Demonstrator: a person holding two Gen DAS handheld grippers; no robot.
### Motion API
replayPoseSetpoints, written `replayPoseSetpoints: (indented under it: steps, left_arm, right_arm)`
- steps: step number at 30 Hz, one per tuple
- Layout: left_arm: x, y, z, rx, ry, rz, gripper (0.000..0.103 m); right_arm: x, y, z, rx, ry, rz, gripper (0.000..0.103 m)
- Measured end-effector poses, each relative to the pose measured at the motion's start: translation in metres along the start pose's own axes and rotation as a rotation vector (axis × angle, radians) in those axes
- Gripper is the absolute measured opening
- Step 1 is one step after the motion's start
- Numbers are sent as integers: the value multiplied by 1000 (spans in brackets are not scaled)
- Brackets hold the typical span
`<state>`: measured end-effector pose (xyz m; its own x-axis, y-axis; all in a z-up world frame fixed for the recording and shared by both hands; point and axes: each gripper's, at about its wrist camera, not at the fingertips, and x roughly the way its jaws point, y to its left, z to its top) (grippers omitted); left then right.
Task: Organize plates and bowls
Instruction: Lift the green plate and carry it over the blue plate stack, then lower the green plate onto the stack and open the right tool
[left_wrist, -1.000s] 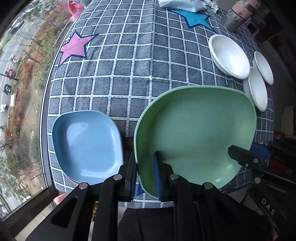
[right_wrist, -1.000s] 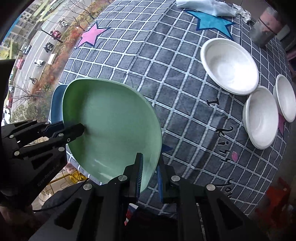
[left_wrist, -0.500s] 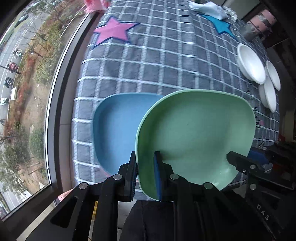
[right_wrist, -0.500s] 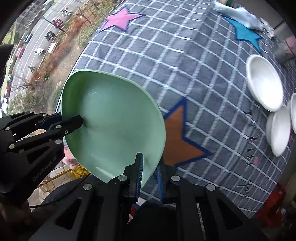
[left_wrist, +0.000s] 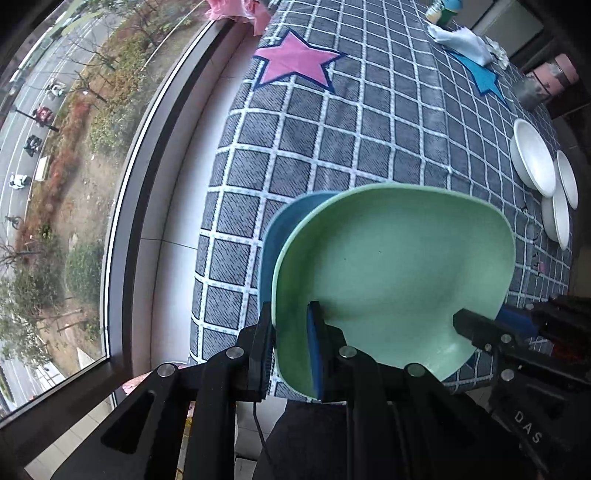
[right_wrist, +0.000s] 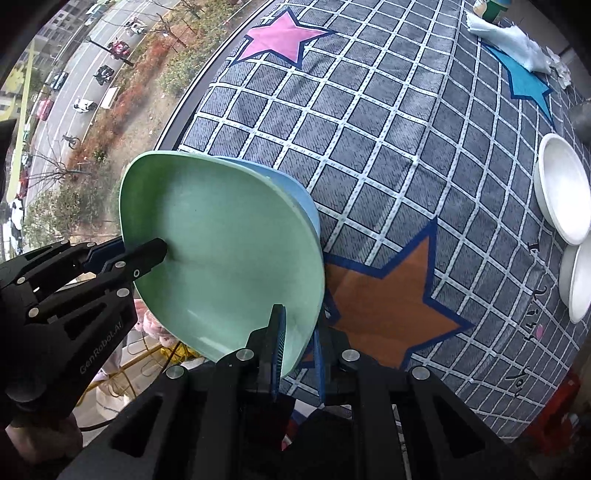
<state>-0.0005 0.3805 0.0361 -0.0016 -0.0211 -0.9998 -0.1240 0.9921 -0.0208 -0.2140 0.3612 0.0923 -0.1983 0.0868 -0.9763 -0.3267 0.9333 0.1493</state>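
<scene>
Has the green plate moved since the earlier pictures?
Yes. Held by both grippers, the green plate has moved sideways toward the window side of the table, and now covers most of the blue plate, which earlier lay clear beside it.

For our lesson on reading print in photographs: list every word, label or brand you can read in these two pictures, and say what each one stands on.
"DAS": white letters on the black body of the right gripper, cut off at the picture's edge.
"GenRobot.AI": pale letters on the black body of the left gripper.
Black cursive lettering on the grey checked tablecloth, near the white round bowls: too distorted to read.
</scene>
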Motion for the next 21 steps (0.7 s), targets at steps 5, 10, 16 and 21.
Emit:
replayPoseSetpoints:
  steps: [5,10,16,21]
  left_arm:
    - [-3,7,3,-5,-6,11,19]
    - [-2,7,5,-4,-1,13,19]
    - [3,7,3,-7,10,20,19]
    - [7,9,2,-13,13,20,19]
  right_arm:
    - [3,8,8,-11,6,-11,16]
    - [1,11,9,-11,8,-9,16]
    - [5,6,7,1,27,11,16]
    - [7,7,12,4,24,19,16]
